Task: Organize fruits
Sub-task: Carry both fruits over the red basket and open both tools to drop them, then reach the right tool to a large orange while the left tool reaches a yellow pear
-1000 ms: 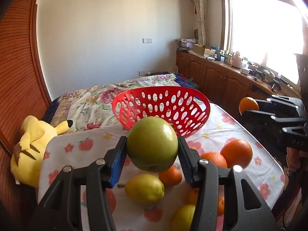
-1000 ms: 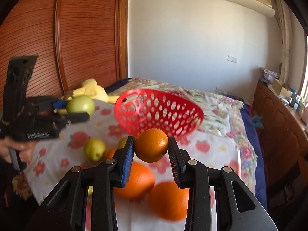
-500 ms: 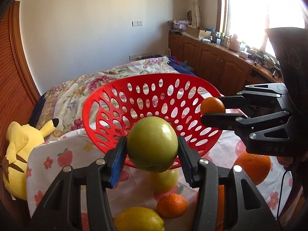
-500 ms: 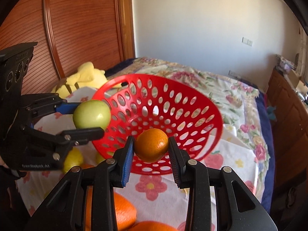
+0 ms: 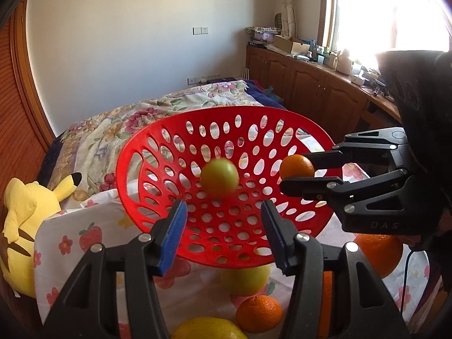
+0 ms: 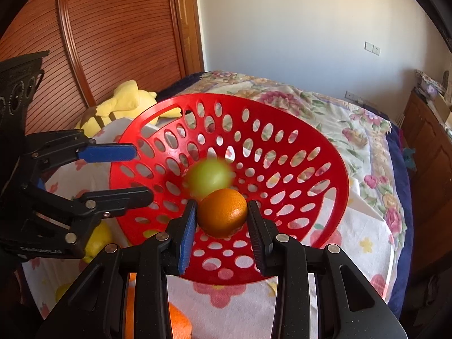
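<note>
Green, round and smooth, the firm apple [image 5: 219, 178] blurred loose inside the red perforated plastic basket [image 5: 319, 138]; the left gripper [image 5: 223, 233] was opening, empty. The right gripper [image 6: 221, 221] clamped the small firm orange [image 6: 223, 212] across its middle.

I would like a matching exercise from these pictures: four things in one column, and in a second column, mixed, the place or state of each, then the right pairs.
Things:
1. green apple
2. small orange
3. yellow plush toy
4. left gripper

Places or states:
A. clamped in the right gripper
B. jaws opening, nothing between them
C. loose and blurred inside the red basket
D. lying on the bed beside the wooden wardrobe

Pairs: 1-C, 2-A, 3-D, 4-B
</note>
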Demonstrator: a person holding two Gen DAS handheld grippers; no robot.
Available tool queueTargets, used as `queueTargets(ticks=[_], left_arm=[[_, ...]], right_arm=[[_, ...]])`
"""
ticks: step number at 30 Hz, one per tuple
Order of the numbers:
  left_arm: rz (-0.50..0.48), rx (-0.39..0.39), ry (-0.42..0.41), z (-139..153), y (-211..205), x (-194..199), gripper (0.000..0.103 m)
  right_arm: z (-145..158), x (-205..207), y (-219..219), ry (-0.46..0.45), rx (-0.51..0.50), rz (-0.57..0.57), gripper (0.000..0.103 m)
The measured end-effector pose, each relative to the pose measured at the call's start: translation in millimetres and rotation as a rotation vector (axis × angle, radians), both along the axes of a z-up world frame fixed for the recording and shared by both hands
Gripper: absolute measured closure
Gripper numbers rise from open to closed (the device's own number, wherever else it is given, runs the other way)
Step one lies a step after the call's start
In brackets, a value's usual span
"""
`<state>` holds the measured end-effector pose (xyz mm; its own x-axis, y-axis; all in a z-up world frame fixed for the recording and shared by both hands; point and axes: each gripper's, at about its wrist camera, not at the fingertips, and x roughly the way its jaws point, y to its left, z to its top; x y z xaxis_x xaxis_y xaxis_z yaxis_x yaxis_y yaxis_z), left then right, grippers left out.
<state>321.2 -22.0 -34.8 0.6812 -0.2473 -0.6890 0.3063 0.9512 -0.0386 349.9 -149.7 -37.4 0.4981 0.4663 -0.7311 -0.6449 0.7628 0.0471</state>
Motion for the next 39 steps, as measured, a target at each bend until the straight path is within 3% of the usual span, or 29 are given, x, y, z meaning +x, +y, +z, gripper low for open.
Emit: queueTargets(ticks=[21, 31, 39], left_arm=[[0.048, -0.048, -0.055, 6, 37, -63, 0.044], [0.065, -0.072, -0.061, -1, 44, -105, 0.04], [0.063, -0.049, -0.06, -12, 38, -144, 0.04]], right_arm=[[-4, 8, 11, 0.052, -0.035, -0.042, 0.066], [19, -47, -21, -0.023, 0.047, -0.112, 0.06], [21, -99, -42, -0.074, 0.043, -0.177, 0.043]])
